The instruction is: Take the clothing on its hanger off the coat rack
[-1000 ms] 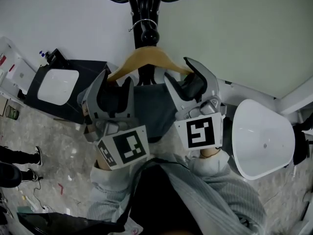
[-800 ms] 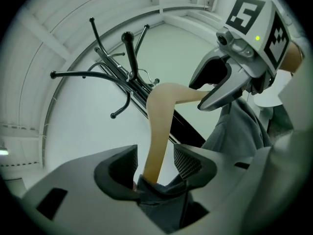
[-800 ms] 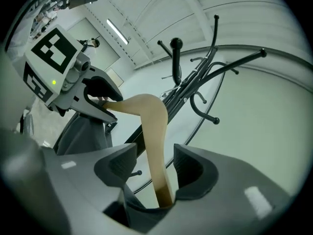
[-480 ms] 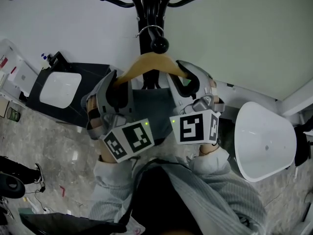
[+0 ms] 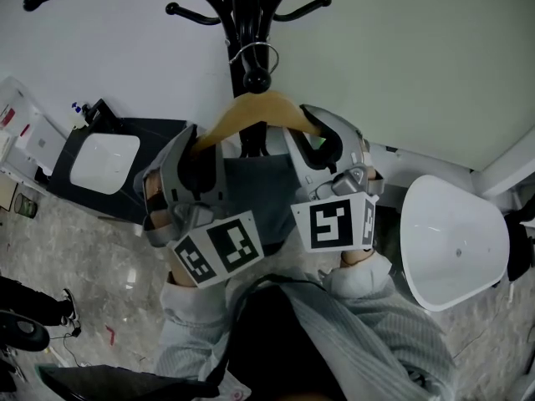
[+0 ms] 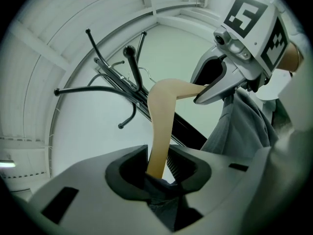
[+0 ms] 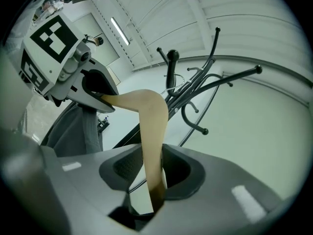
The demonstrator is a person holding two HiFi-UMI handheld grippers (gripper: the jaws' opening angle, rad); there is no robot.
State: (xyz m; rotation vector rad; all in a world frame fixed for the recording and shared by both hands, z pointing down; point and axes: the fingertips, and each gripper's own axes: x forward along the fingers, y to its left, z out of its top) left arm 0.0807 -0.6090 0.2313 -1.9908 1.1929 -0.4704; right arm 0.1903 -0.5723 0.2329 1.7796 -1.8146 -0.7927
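A wooden hanger point(image 5: 259, 107) hangs by its metal hook point(image 5: 251, 53) on the black coat rack point(image 5: 242, 15). Grey clothing point(image 5: 255, 190) is draped on it. My left gripper point(image 5: 201, 144) is on the hanger's left arm, my right gripper point(image 5: 322, 136) on its right arm. In the left gripper view the jaws point(image 6: 159, 173) are closing, with the wooden arm point(image 6: 159, 131) and a fold of grey cloth between the pads. In the right gripper view the jaws point(image 7: 151, 180) press on the bare wooden arm point(image 7: 154, 141). Each gripper view shows the other gripper clamped on the far arm.
A white moulded chair point(image 5: 451, 241) stands at the right. A black unit with a white lid point(image 5: 104, 161) sits at the left on the speckled floor. The pale wall is right behind the rack. Someone's dark shoes point(image 5: 25, 328) show at the lower left.
Both grippers stood wide open beside the hanger's arms a second ago; their jaws have since closed in onto the arms. The hanger's hook stays on the rack.
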